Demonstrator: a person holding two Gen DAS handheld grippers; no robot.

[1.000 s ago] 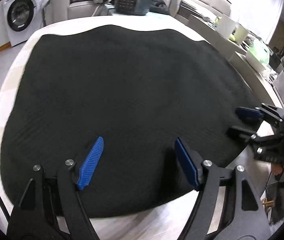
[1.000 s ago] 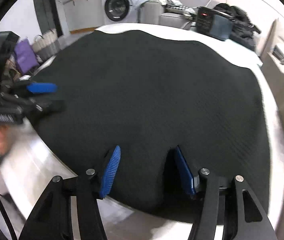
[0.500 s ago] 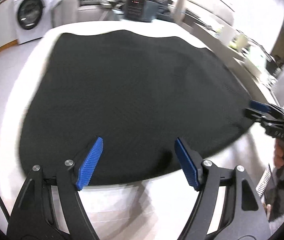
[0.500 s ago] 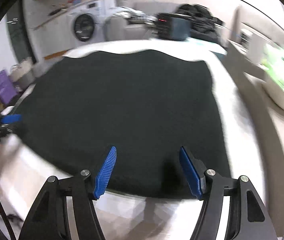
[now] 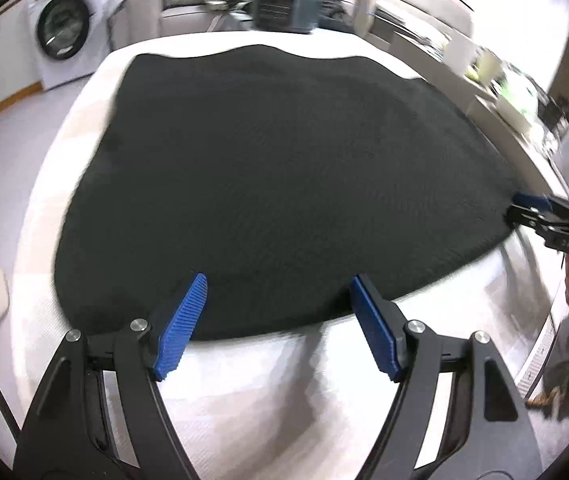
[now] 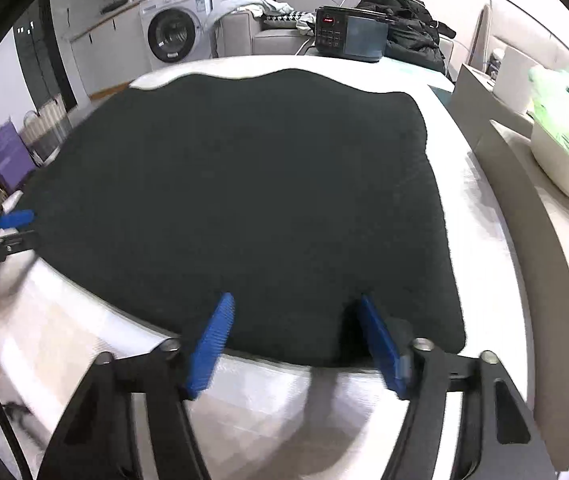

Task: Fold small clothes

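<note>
White quilted worktop point(image 5: 284, 396) carries the flat black knitted cloth point(image 5: 276, 176). Left view: left tongs point(image 5: 278, 322) spread, empty, above its near hem, seemingly ready to pinch. Right view: right tongs point(image 6: 296, 344), having just opened, straddle the cloth's near right edge point(image 6: 244, 200), gripping nothing.

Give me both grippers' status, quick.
Left gripper: open, holding nothing.
Right gripper: open, jaws just widened, holding nothing, over the black cloth's near edge.

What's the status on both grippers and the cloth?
Left gripper and right gripper open, empty. Black cloth flat on table, unfolded. Nothing in the way.
</note>
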